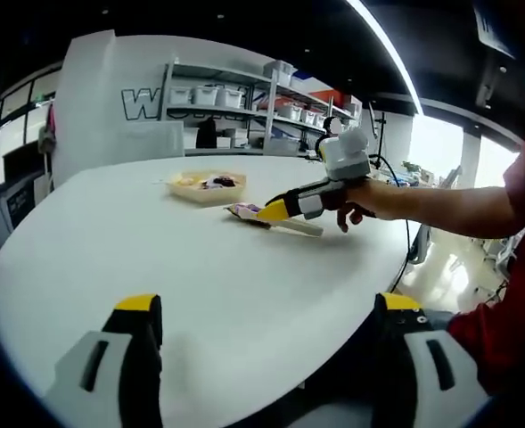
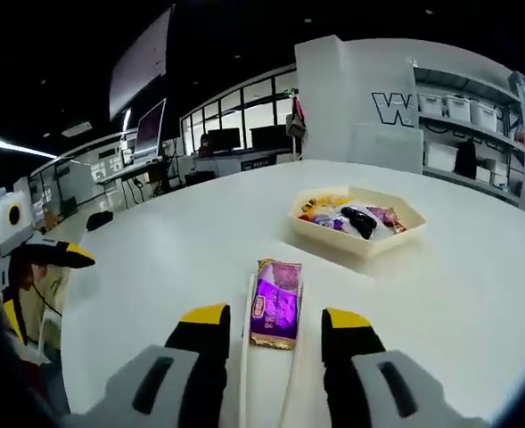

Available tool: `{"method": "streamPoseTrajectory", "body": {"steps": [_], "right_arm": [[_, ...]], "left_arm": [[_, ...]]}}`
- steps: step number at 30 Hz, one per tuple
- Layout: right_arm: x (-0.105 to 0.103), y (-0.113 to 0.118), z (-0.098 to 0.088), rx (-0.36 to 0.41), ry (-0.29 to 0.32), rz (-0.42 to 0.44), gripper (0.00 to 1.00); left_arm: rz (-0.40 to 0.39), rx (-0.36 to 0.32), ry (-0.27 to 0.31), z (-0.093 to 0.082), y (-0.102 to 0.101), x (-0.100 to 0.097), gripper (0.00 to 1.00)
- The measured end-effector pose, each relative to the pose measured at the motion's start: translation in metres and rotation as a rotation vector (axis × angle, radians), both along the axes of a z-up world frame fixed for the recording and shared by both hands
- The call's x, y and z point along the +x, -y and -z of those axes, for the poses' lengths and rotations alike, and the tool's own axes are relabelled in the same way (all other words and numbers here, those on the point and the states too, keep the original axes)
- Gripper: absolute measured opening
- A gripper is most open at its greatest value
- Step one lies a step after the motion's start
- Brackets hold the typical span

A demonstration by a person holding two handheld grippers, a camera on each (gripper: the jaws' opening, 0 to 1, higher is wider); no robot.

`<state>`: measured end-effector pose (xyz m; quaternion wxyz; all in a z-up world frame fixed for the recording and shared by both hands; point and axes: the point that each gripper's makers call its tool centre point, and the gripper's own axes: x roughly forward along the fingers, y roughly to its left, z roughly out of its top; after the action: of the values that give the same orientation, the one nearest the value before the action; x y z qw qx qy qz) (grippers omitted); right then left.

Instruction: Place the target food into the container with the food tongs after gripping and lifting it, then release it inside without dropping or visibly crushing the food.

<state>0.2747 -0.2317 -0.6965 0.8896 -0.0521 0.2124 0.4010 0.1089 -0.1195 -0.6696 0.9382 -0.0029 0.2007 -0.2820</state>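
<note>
A purple snack packet (image 2: 275, 303) lies on the white table (image 2: 155, 294) between the two pale arms of the food tongs (image 2: 246, 357). My right gripper (image 2: 275, 319) is shut on the tongs, one jaw outside each arm. Whether the tong tips press the packet I cannot tell. The cream hexagonal container (image 2: 347, 242) stands just beyond it, holding several wrapped snacks. In the left gripper view the right gripper (image 1: 275, 210) reaches in from the right with the tongs (image 1: 298, 227), the packet (image 1: 242, 211) at their tips, short of the container (image 1: 210, 195). My left gripper (image 1: 266, 308) is open over bare table.
A person's forearm (image 1: 431, 203) and red sleeve come in from the right. The left gripper (image 2: 44, 254) hangs off the table's left edge. Shelves with white bins (image 1: 235, 96) and a white wall panel stand behind the table.
</note>
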Motion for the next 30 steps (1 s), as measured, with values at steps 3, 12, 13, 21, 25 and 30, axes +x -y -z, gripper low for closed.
{"method": "streamPoseTrajectory", "body": {"steps": [3, 12, 13, 21, 25, 30], "right_arm": [[-0.003, 0.002, 0.002, -0.006, 0.0, 0.004, 0.35], [-0.013, 0.009, 0.008, -0.057, 0.026, 0.013, 0.28], [-0.013, 0.009, 0.008, -0.055, 0.02, 0.012, 0.26], [-0.014, 0.011, 0.009, -0.044, -0.002, 0.024, 0.18], [-0.016, 0.019, 0.002, -0.011, -0.017, 0.047, 0.17], [-0.02, 0.027, -0.013, 0.05, -0.02, 0.069, 0.17]], "left_arm": [[0.003, -0.001, 0.003, -0.001, 0.001, 0.0, 0.97], [0.012, 0.002, -0.002, 0.001, 0.003, 0.0, 0.97], [0.012, 0.0, -0.002, 0.001, 0.003, 0.0, 0.97], [0.02, 0.004, -0.012, 0.006, 0.005, 0.001, 0.97], [0.024, 0.005, -0.01, 0.005, 0.006, 0.003, 0.97], [0.041, 0.008, -0.013, 0.007, 0.012, 0.006, 0.97]]}}
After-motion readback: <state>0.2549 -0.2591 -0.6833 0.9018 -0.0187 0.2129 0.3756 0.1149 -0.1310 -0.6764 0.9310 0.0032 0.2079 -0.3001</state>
